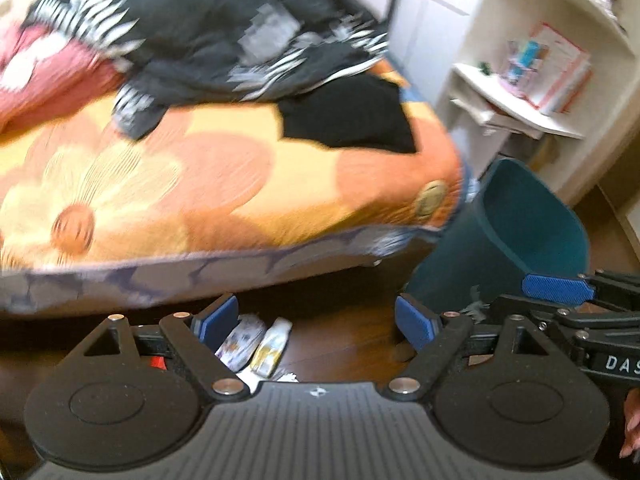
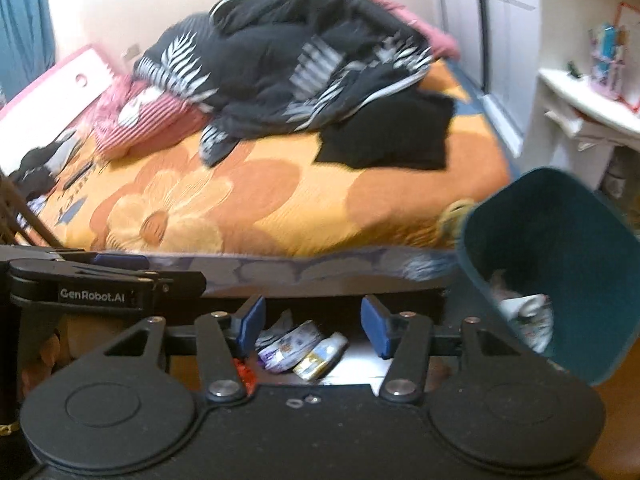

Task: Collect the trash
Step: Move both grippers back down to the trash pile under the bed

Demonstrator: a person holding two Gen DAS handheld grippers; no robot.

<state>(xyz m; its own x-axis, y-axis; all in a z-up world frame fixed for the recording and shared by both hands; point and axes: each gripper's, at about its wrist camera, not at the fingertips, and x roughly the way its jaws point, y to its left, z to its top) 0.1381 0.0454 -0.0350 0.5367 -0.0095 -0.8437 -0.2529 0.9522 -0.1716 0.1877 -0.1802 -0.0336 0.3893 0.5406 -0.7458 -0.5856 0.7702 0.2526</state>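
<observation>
Left wrist view gives me the bed (image 1: pixel 224 184) first, filling most of the frame with its orange flower cover, a dark leaf-print blanket (image 1: pixel 208 28) heaped at the far end and a flat black cloth (image 1: pixel 352 120) near the corner. Off that corner I see a white shelf unit (image 1: pixel 532 92) against the wall. Beside the bed's corner stands the teal bin (image 1: pixel 532 232), tilted in both views; through the right wrist camera I can see pale crumpled trash (image 2: pixel 528 312) already lying inside it.

On the dark wood floor (image 1: pixel 340 344), just by the bed's lower edge, lies my target: a small pile of wrappers (image 1: pixel 256 344), one whitish-purple, one yellow-and-white, with a red scrap (image 2: pixel 244 372) beside them.

My left tool (image 1: pixel 316 320) stands wide, its blue pads well apart, nothing between them; the wrappers show below the gap, nearer its left pad. My right tool (image 2: pixel 312 326) is also spread, not as wide, holding nothing, with the wrappers lying on the floor beyond its gap. Each tool shows at the edge of the other's view, side by side.

Both pictures are smeared, so finer print on the wrappers I cannot read.
</observation>
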